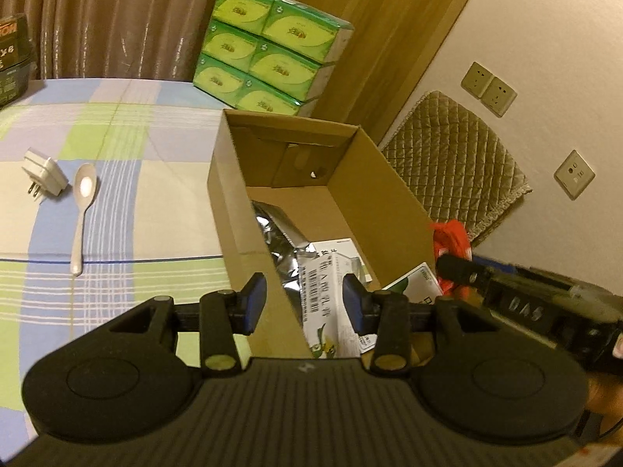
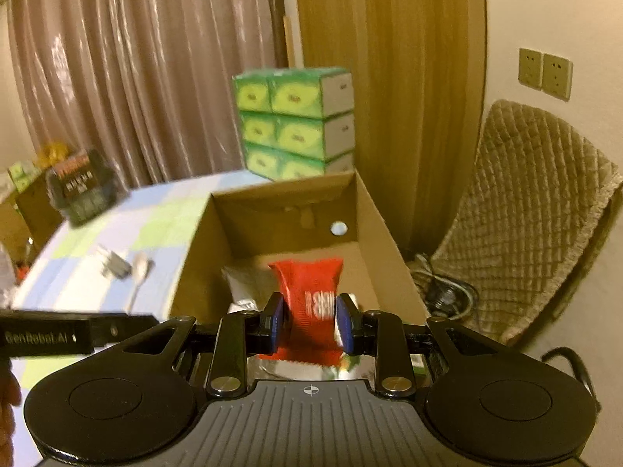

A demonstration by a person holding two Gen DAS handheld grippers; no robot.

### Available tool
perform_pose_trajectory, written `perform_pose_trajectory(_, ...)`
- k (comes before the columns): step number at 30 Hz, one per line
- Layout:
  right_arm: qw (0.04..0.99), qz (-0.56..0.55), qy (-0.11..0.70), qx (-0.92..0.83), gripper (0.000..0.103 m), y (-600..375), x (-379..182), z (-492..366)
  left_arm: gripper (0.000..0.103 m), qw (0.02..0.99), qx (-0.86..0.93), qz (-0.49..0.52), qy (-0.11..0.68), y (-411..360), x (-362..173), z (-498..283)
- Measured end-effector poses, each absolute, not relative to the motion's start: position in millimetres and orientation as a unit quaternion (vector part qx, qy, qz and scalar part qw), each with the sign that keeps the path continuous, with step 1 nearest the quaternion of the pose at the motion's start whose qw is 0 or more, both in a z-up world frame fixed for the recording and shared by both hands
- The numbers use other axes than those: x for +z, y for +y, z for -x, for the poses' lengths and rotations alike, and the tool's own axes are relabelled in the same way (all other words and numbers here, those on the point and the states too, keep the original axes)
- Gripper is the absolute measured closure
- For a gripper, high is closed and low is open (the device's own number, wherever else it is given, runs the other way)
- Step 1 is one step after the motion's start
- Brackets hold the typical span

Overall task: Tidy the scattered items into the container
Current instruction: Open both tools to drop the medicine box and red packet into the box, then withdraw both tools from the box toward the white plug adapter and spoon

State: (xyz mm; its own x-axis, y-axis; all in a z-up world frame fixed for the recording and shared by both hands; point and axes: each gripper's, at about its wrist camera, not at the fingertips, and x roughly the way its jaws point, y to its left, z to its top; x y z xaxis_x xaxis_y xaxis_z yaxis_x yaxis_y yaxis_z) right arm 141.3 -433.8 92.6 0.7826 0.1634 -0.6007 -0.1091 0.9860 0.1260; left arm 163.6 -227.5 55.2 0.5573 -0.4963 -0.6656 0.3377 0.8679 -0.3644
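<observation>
Red packet over the box, spoon and plug not yet collected.

Your right gripper [image 2: 310,323] is clenched on the red packet [image 2: 311,295], holding it above the open box [image 1: 389,179], where a foil bag [image 1: 280,241] and a white carton [image 1: 327,295] already lie. The packet looks soft and light, so a hold across its middle, as now, seems enough; it may crumple, but I think it is not fragile. Your left gripper [image 1: 305,303] is released, its jaws apart on either side of the box's near corner and touching nothing. On the bed [image 1: 155,210] left of the box, the spoon [image 1: 83,202] lies just beside the plug [image 1: 44,173]. The spoon is stiff, maybe slippery; take it by the handle.
</observation>
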Motion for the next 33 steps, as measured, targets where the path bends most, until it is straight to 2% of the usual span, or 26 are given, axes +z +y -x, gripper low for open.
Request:
perform_pose_trajectory(1,0.945,-0.049,0.315,0.071,0.031,-435.2,94.2,-139.8,0.066,0.877,-0.237,0.099,0.406,-224.9,55.0,-162.6)
perform_pose_trajectory(12,0.945,-0.055,0.318,0.058,0.031,-442.2,104.5,-123.4,0.05,0.89,-0.215,0.082,0.393,-195.8,61.5,-143.6)
perform_pose_trajectory(15,0.944,-0.047,0.321,0.064,0.031,-435.7,106.7,-115.1,0.043,0.894,-0.208,0.081,0.389,-186.8,64.8,-137.5)
perform_pose_trajectory(18,0.944,-0.037,0.321,0.069,0.029,-425.2,110.9,-107.1,0.042,0.897,-0.204,0.07,0.385,-178.9,68.0,-128.6)
perform_pose_trajectory(23,0.945,-0.022,0.314,0.086,0.019,-402.5,120.7,-95.2,0.031,0.906,-0.198,0.05,0.371,-164.0,73.8,-111.4)
perform_pose_trajectory(25,0.946,-0.016,0.312,0.092,0.016,-393.3,124.3,-92.5,0.019,0.909,-0.196,0.05,0.364,-154.4,76.7,-104.8)
perform_pose_trajectory(28,0.946,-0.007,0.308,0.103,0.012,-377.3,128.3,-87.5,0.009,0.915,-0.189,0.051,0.353,-138.4,81.9,-95.5)
perform_pose_trajectory(33,0.942,0.013,0.307,0.135,0.006,-346.5,130.8,-80.1,0.003,0.922,-0.172,0.061,0.342,-107.2,87.5,-85.5)
